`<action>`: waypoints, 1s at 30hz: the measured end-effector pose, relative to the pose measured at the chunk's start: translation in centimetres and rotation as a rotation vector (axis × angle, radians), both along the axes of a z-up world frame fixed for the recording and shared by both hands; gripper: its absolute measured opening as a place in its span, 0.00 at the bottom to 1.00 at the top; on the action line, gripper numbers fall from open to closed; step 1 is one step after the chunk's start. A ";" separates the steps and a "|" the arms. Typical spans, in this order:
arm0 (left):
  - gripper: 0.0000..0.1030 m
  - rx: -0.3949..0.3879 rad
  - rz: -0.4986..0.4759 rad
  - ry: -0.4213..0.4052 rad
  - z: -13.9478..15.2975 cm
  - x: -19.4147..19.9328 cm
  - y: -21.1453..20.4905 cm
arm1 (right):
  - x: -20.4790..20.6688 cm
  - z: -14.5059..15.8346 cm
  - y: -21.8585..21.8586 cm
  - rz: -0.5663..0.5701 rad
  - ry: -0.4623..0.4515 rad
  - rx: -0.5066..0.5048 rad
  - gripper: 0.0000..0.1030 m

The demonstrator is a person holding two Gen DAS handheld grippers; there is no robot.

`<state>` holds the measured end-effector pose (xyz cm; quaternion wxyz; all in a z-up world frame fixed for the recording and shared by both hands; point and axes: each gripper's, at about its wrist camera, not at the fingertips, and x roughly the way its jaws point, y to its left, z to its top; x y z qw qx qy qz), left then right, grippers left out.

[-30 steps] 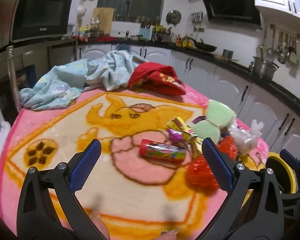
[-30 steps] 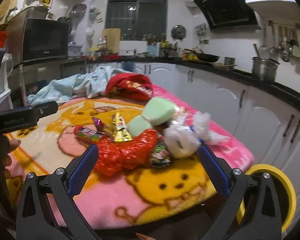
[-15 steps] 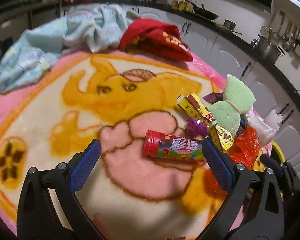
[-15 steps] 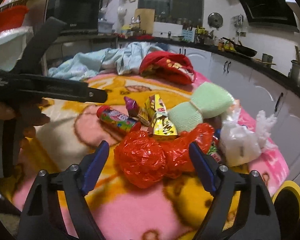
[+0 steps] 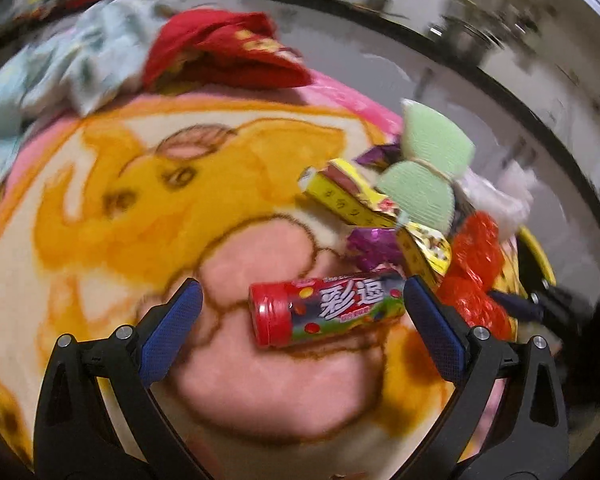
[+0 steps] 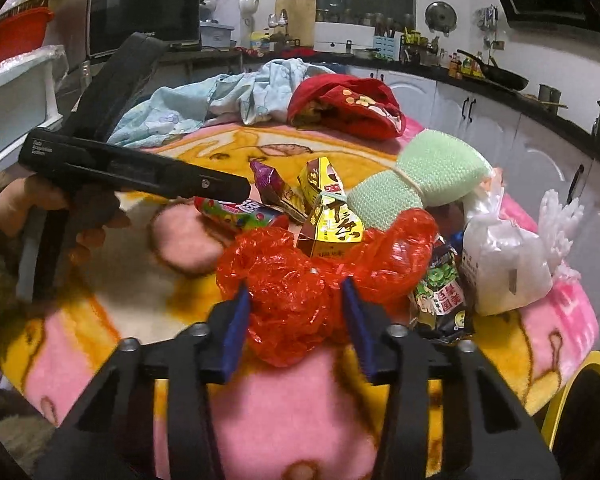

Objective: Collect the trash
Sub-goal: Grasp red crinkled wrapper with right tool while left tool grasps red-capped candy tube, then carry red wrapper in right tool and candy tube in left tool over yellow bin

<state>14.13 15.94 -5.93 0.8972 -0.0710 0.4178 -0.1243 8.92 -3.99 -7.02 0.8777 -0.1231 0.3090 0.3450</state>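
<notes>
Trash lies heaped on the pink and yellow blanket [image 6: 284,412] that covers my table, toward its right edge. Nearest me, my right gripper [image 6: 296,312] is closing on the crumpled red plastic bag [image 6: 300,276]: the bag sits between the blue pads [image 6: 236,324], which look to be just meeting it. My left gripper [image 5: 300,320] stands wide, with a candy tube [image 5: 328,306] lying crosswise between its fingers; the right pad seems to touch the tube's far end and the left pad is well clear of the red cap. Just beyond the tube are a purple wrapper [image 5: 374,244] and a yellow carton [image 6: 328,216]. Behind those rests a green sponge [image 6: 420,172] tied at the middle, with a white plastic bag [image 6: 504,256] beside it on the right. At the far side of the table lie a red cloth [image 6: 348,108] and a pale blue cloth [image 6: 204,104].
</notes>
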 end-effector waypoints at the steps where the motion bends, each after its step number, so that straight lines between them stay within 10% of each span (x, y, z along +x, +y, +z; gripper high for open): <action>1: 0.90 0.009 -0.035 -0.003 0.2 0.3 0.0 | 0.1 0.2 -0.2 0.001 0.007 0.011 0.27; 11: 0.89 0.151 -0.363 -0.003 -0.7 1.5 -2.6 | -0.8 4.5 -3.0 -0.010 -0.024 0.092 0.19; 16: 0.71 0.236 -0.449 -0.029 -1.3 1.5 -4.3 | -0.6 6.0 -4.5 -0.039 -0.018 0.123 0.19; 30: 0.44 0.360 -0.335 -0.013 -2.2 -1.2 -4.9 | -0.3 8.0 -7.6 -0.095 -0.043 0.135 0.19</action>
